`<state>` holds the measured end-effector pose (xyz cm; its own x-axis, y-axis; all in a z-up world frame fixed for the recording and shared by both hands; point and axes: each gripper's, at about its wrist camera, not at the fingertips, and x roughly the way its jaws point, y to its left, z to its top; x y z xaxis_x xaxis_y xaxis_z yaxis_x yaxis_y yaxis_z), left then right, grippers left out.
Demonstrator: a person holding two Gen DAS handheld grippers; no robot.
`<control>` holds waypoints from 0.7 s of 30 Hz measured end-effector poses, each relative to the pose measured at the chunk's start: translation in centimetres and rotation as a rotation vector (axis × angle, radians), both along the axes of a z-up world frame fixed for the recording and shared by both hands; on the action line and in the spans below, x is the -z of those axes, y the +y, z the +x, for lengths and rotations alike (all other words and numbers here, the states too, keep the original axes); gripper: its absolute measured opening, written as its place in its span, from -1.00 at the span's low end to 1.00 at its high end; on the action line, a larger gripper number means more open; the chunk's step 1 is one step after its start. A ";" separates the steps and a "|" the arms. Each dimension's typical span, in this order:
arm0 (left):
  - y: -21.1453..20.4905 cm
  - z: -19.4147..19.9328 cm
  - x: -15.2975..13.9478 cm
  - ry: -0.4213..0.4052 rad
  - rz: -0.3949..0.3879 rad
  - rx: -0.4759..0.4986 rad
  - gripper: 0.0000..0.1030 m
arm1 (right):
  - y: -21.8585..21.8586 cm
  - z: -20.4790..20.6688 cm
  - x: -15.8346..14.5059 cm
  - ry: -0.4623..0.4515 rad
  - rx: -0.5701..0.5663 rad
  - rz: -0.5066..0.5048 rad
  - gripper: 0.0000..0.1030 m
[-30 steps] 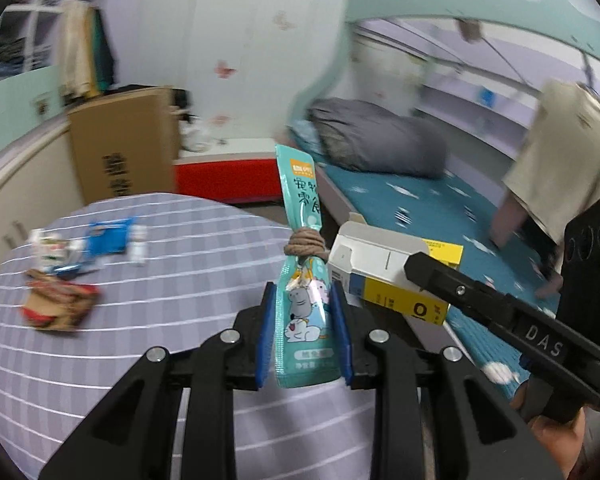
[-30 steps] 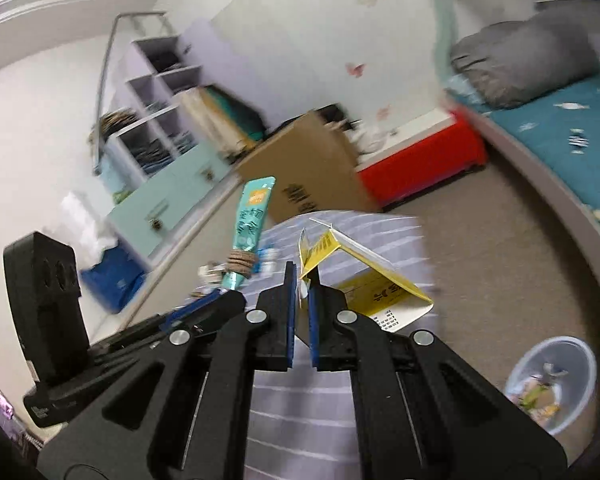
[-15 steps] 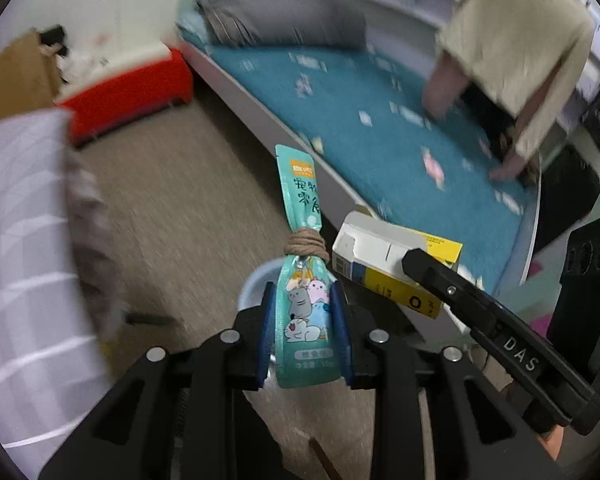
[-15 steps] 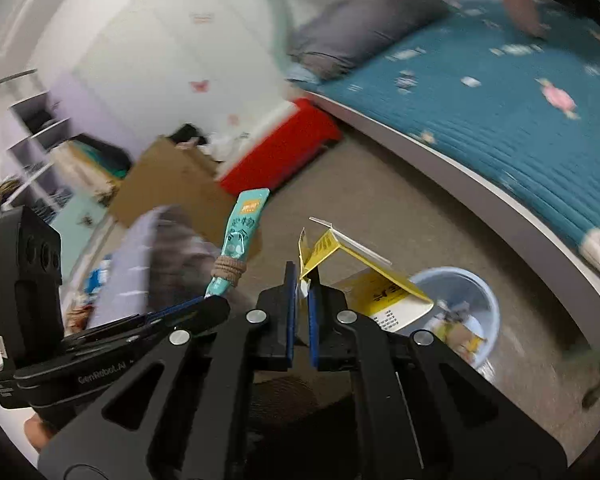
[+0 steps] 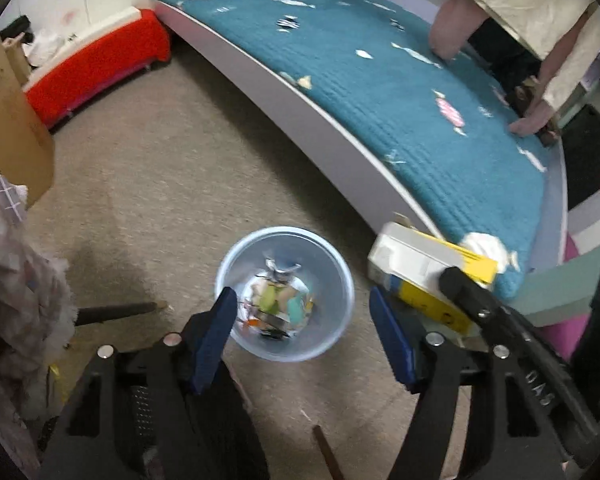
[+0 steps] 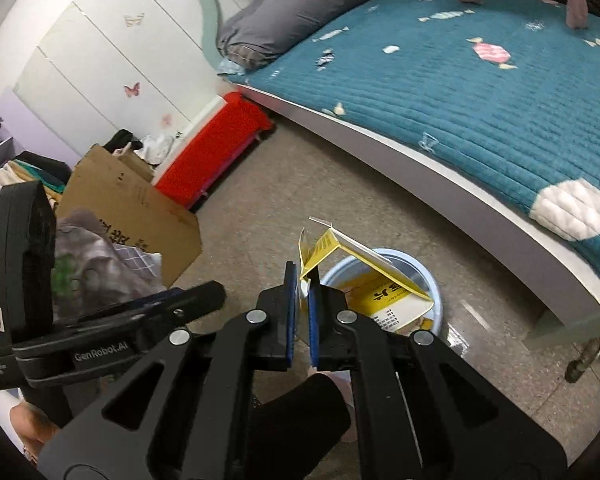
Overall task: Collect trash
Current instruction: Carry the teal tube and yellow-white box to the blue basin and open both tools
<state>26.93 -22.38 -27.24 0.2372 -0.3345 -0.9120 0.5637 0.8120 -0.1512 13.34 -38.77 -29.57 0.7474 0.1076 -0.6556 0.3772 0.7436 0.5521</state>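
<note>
The left gripper (image 5: 302,336) points steeply down over the round pale-blue plastic bin (image 5: 285,294) on the speckled floor. Its jaws have just been opening and now stand wide with nothing between the blue pads. Inside the bin lies a blurred heap of wrappers (image 5: 278,304); a teal patch shows among them, but single pieces are hard to make out.

Just right of the bin in the left wrist view, the right gripper (image 6: 302,300) has its jaws pinched tight on the flap of an opened yellow-and-white cardboard box (image 6: 364,276). In the right wrist view the box hangs over the bin (image 6: 434,300) and hides most of its rim and contents.

Left of the bin, a chequered cloth (image 5: 16,264) is cut off by the frame edge. Beyond the bin are a brown cardboard carton (image 6: 136,208), a red bench (image 5: 96,64) and a bed with a teal quilted cover (image 5: 400,92). On the bed, a person's limbs (image 5: 536,116) are only partly in view.
</note>
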 end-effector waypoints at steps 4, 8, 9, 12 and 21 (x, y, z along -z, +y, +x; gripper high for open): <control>-0.1 0.6 1.5 0.026 0.033 -0.020 0.31 | 0.2 0.2 1.1 0.023 -0.007 0.014 -0.89; 0.6 0.9 2.0 0.027 0.058 -0.039 0.31 | 0.7 0.5 1.4 0.030 -0.022 0.013 -0.89; 0.8 1.0 2.1 0.021 0.070 -0.047 0.31 | 0.8 0.6 1.5 0.031 -0.025 0.013 -0.89; 1.4 1.1 1.9 0.006 0.082 -0.070 0.32 | 1.1 1.0 1.5 0.031 -0.033 0.013 -0.89; 2.9 1.8 1.1 -0.034 0.102 -0.129 0.39 | 1.9 2.7 1.4 0.032 -0.064 0.014 -0.88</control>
<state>28.71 -19.49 -28.31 0.3031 -0.2058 -0.9305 0.4571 0.8882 -0.0475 16.07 -36.89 -30.93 0.7174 0.1634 -0.6772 0.3471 0.7590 0.5508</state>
